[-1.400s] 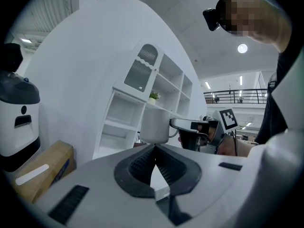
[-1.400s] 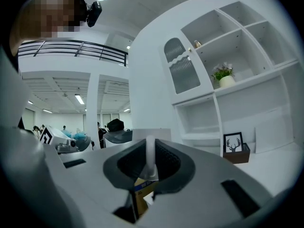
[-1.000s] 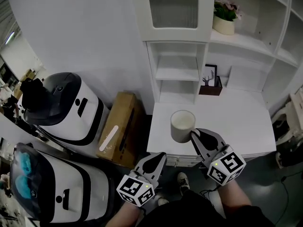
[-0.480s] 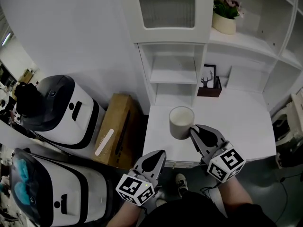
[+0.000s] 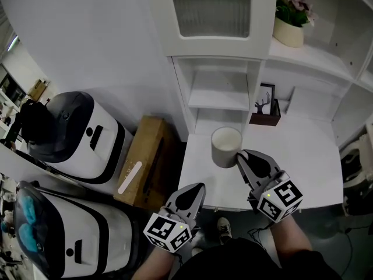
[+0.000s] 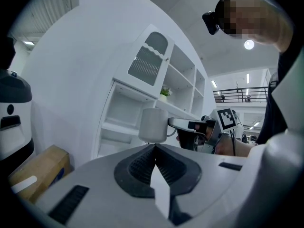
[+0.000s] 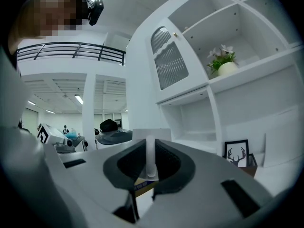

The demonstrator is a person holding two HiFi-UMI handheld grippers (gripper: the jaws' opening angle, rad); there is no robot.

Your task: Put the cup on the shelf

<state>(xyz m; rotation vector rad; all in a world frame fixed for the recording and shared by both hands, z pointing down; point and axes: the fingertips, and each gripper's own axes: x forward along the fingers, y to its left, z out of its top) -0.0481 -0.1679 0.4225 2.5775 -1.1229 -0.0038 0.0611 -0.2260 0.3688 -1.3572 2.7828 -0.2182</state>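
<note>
A white cup [image 5: 226,147] hangs over the front left part of the white desk [image 5: 303,156], just before the shelf unit [image 5: 217,92]. My right gripper [image 5: 240,158] is shut on the cup's handle [image 7: 150,158], which shows as a thin white strip between the dark pads. In the left gripper view the cup [image 6: 153,125] hangs in the air in front of the shelves, held from the right by the right gripper [image 6: 190,126]. Lower and nearer, off the desk's edge, my left gripper [image 5: 195,192] is shut with nothing in it.
A deer picture [image 5: 266,100] leans at the back of the desk, and a potted plant [image 5: 289,19] stands on a higher shelf. Left of the desk, a cardboard box [image 5: 143,162] and two white machines [image 5: 76,133] stand on the floor.
The cup and the right gripper have edged slightly toward the shelf unit. The left gripper has stayed where it was.
</note>
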